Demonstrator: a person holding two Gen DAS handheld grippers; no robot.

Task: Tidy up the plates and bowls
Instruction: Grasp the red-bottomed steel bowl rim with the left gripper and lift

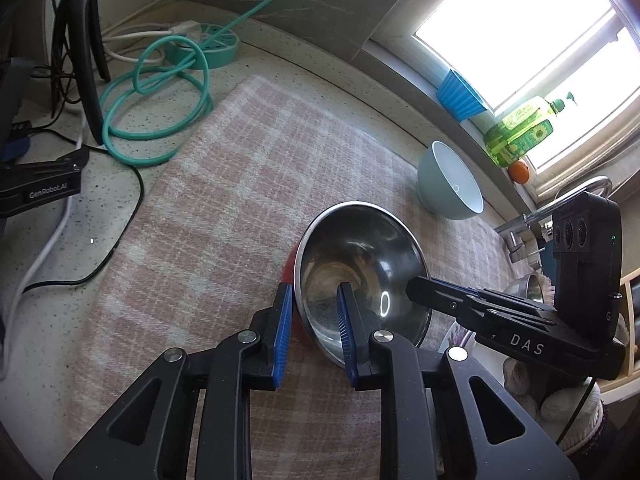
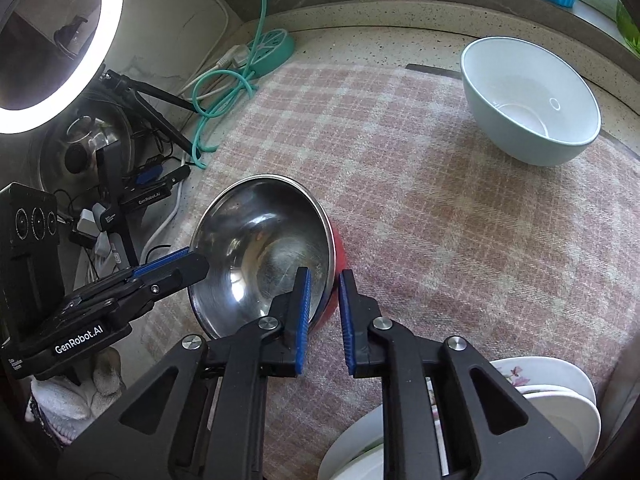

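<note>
Left wrist view: steel bowl [image 1: 360, 276] sits tilted on the pink checked cloth [image 1: 224, 208], w/ something red [image 1: 289, 268] showing under its left edge (prob. another bowl it's nested in; can't tell for sure). Left gripper [image 1: 313, 294] straddles the steel bowl's near-left rim, one blue pad outside, one inside the wall, gap narrow but whether the pads actually pinch the rim I can't tell. Right gripper [image 1: 424, 290] comes in at the steel bowl's right rim, tip at the edge. Pale blue bowl [image 1: 450, 180] stands beyond the steel bowl, well apart, toward the window sill. Right wrist view: right gripper [image 2: 324, 284] has fingers part-open astride the steel bowl's [image 2: 260, 256] right rim, one pad inside, one outside by the red edge [image 2: 339, 252]; not clamped as far as shown. Left gripper [image 2: 176, 268] is at the steel bowl's left rim. White plates [image 2: 560, 400] stacked on the near right of the steel bowl; pale blue bowl [image 2: 528, 100] far beyond it on the cloth [image 2: 440, 208]. To do this well, I'd say: seat both pads deep on the rim before lifting, close evenly on opposite sides, keep it level, since polished steel likely slips.
</note>
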